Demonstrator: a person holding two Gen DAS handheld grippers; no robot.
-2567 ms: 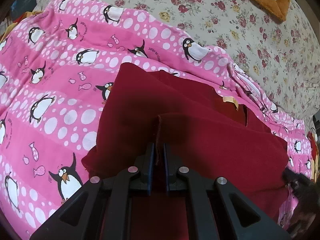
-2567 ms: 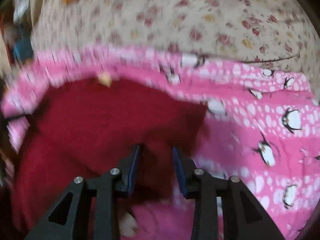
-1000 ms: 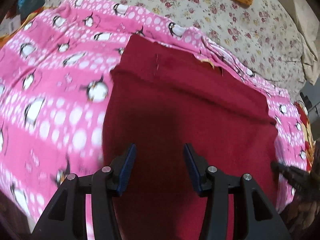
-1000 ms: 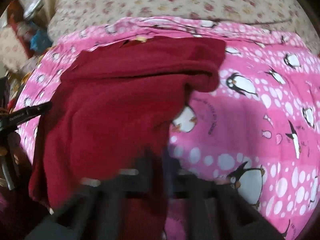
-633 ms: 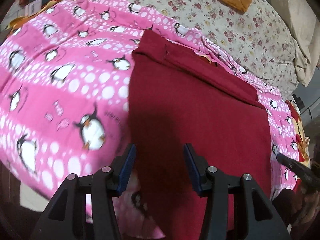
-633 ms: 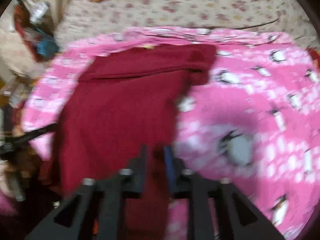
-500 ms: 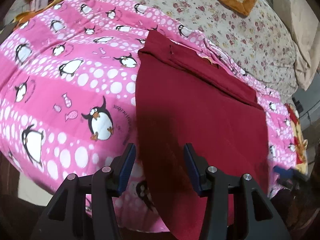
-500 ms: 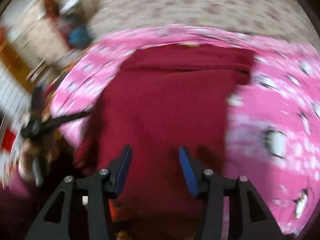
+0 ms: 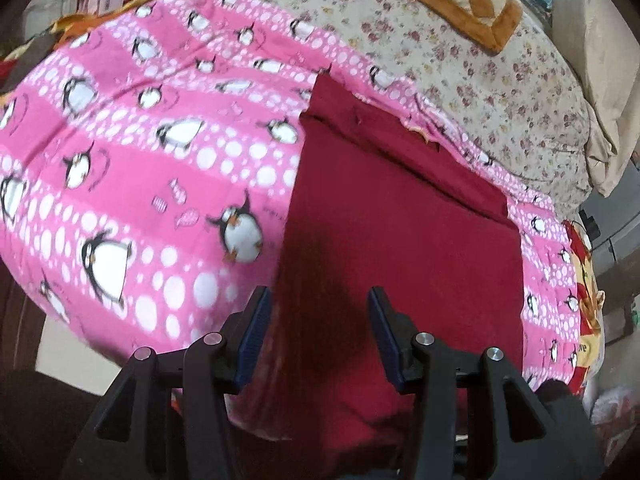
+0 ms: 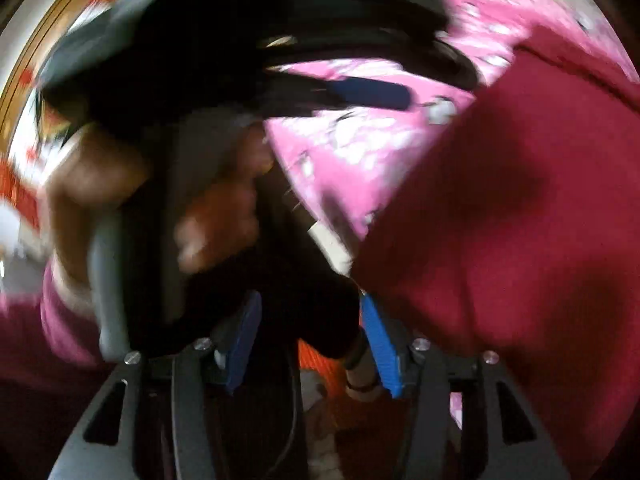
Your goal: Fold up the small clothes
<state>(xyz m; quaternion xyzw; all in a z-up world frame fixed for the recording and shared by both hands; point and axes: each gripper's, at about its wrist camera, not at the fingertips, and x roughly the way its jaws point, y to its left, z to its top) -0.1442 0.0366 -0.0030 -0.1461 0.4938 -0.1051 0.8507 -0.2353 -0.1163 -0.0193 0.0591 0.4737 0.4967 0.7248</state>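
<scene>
Pink penguin blanket (image 9: 132,168) over a floral sheet (image 9: 472,64) carries the maroon garment (image 9: 400,240), lying flat with its near hem draped off the bed edge. Left wrist view: my left gripper (image 9: 316,330) is spread above that hem, pinching nothing. Right wrist view, blurred: my right gripper (image 10: 310,342), jaws just opened and holding nothing, faces my left hand (image 10: 168,208); garment at right. Risk: the overhanging hem could drag the fold askew.
</scene>
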